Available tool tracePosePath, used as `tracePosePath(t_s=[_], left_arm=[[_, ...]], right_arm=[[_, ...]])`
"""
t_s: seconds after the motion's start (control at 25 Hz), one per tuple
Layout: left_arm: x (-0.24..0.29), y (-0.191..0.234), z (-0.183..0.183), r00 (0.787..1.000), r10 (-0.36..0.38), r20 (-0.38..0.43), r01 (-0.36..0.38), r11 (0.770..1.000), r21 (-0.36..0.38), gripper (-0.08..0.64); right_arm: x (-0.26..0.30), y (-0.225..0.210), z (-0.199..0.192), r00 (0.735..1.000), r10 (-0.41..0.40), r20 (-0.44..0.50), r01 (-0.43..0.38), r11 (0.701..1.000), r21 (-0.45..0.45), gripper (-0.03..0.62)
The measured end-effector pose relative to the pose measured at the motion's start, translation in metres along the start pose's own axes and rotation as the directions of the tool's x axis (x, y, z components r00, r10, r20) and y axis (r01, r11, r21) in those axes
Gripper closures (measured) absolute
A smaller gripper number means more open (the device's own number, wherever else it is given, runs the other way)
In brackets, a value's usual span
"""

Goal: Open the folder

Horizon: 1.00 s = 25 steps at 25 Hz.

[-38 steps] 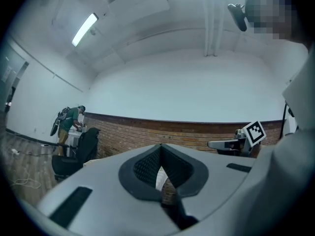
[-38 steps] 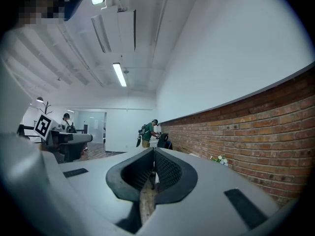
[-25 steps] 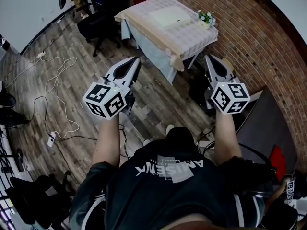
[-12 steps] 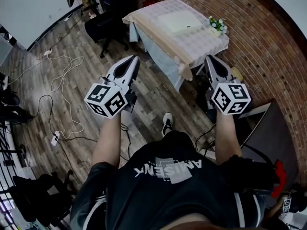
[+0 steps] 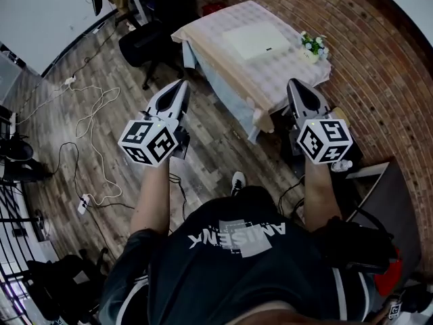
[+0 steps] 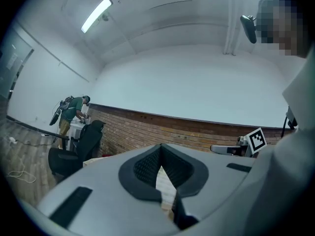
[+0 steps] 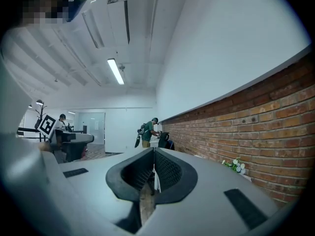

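Observation:
A white folder [image 5: 256, 40] lies flat and closed on a small table [image 5: 287, 76] covered with a pale checked cloth, ahead of me by the brick wall. My left gripper [image 5: 181, 87] is held level over the wooden floor, short of the table's near left corner, jaws shut and empty. My right gripper [image 5: 295, 85] hangs level at the table's near right edge, also shut with nothing in it. In the left gripper view the left gripper [image 6: 160, 148] has its pads together, and in the right gripper view so does the right gripper [image 7: 153, 150].
A small pot of white flowers [image 5: 312, 44] stands at the table's far right corner by the brick wall [image 5: 379, 53]. A black office chair [image 5: 143, 42] stands left of the table. Cables [image 5: 95, 114] trail over the floor at left. A person in green [image 6: 74, 113] stands far off.
I have walked forward: the table and folder have come closer and shifted right in the head view. Both grippers keep their level pose and stay shut.

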<state>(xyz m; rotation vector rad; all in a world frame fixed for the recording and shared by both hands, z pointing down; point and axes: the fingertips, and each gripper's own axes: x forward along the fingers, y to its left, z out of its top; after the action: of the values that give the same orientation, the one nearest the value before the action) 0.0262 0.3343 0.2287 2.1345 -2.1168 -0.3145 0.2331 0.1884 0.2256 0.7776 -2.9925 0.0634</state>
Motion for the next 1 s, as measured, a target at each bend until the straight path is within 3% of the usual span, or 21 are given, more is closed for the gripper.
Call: tracePosePath(t_s=[0.32,0.6,1.0], left_arm=[[0.089,0.018,-0.007,0.999,0.045,-0.025,-0.045,0.999,0.0,0.549],[0.143,0.023,-0.001,0.996,0.086,-0.012,-0.086,0.996,0.035,0.549],[0.2,0.042,-0.003,0.999,0.046,-0.029,-0.045,0.998,0.049,0.548]], right_arm=[[0.048,-0.073,-0.004,1.0,-0.002,-0.027,0.002,1.0,0.01,0.552],[0.072,-0.128,0.001,1.0,-0.002,0.005,0.002,1.0,0.026,0.552],[0.103,-0.155,-0.004,1.0,-0.022,0.004,0.022,0.999,0.033,0.552]])
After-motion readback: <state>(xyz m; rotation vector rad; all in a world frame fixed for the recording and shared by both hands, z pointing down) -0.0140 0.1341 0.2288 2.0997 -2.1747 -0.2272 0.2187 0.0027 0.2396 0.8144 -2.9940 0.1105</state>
